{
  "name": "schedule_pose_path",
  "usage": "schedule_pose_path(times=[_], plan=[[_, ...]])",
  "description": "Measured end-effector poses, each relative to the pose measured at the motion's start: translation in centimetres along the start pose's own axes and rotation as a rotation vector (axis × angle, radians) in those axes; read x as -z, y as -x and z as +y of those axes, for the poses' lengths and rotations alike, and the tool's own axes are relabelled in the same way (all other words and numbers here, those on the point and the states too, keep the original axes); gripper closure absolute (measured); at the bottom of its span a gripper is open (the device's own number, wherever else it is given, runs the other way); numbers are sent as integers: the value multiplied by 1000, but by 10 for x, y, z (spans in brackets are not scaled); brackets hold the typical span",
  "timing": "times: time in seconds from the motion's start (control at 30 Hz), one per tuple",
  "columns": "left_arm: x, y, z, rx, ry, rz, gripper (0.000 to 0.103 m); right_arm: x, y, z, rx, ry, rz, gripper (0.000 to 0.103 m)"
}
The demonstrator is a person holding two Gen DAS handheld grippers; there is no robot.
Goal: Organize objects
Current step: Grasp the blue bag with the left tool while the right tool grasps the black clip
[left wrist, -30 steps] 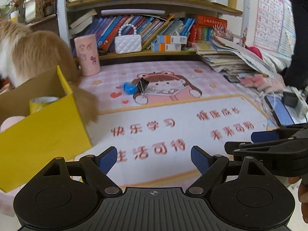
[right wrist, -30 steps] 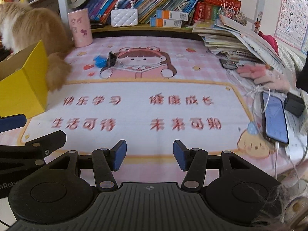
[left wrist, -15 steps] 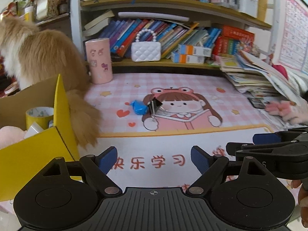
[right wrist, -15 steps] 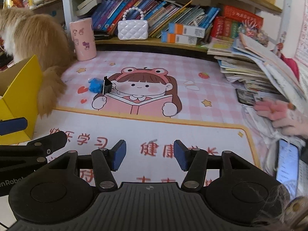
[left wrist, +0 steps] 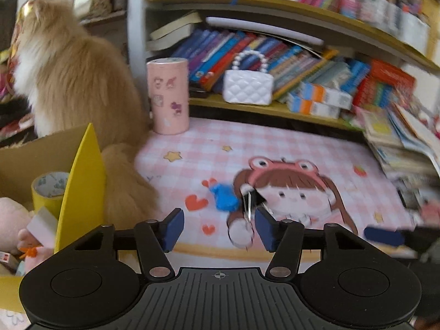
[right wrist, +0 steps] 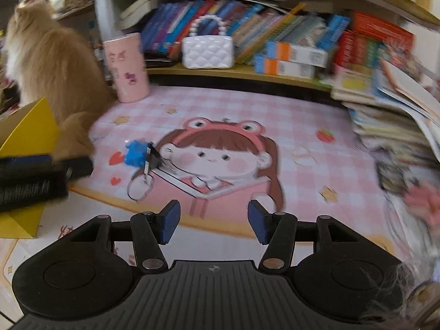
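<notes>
A small blue object (left wrist: pixel 224 196) and a black binder clip (left wrist: pixel 251 200) lie side by side on the pink cartoon mat (left wrist: pixel 302 151). My left gripper (left wrist: pixel 218 229) hovers just short of them. Its jaws are closing and its pads press on nothing. In the right wrist view the blue object (right wrist: pixel 134 154) and the clip (right wrist: pixel 152 158) lie ahead and to the left of my right gripper (right wrist: pixel 214 224), which is open with nothing in it. An open yellow box (left wrist: pixel 82 192) at the left holds a tape roll (left wrist: pixel 49 189) and soft items.
A fluffy orange cat (left wrist: pixel 77 82) sits against the box at the back left. Beside it stands a pink cylinder (left wrist: pixel 167 96). A white quilted purse (left wrist: pixel 247 88) sits on the bookshelf behind the mat. Stacked books (left wrist: pixel 398 143) crowd the mat's right edge.
Both grippers have moved forward over the mat toward the blue object and the clip, which now look much closer. The left gripper's jaws have narrowed; the right's have not changed.
</notes>
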State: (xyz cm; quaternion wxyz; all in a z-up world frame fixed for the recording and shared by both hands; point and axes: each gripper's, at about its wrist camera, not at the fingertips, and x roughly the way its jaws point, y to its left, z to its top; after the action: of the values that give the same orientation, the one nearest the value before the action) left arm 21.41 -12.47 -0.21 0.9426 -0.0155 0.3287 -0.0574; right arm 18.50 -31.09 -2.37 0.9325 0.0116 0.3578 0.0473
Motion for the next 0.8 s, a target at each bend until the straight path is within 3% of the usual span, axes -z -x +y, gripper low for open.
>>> schedule_pose_path(times=[0.27,0.43,0.5,0.53,0.6,0.73,0.8], plan=[[-20,-20,14,-75,67,38,51,-22,-52,25,-171,126,-32,52],[-18,-18,15,-108,49,54,51,-32,-92,41,-208,176,-15,54],[-17,-21,14,-110,47,65,51,-33,-106,43,-217,188,8,59],[-18,-23,13,-109,49,71,51,-33,-112,43,-230,199,25,67],[-18,-31,10,-102,52,85,51,-31,-116,40,-255,211,16,68],[-20,-57,-4,-71,35,104,51,-29,-96,19,-226,172,-25,75],[-21,-75,-13,-52,29,123,51,-25,-81,0,-211,116,-32,85]])
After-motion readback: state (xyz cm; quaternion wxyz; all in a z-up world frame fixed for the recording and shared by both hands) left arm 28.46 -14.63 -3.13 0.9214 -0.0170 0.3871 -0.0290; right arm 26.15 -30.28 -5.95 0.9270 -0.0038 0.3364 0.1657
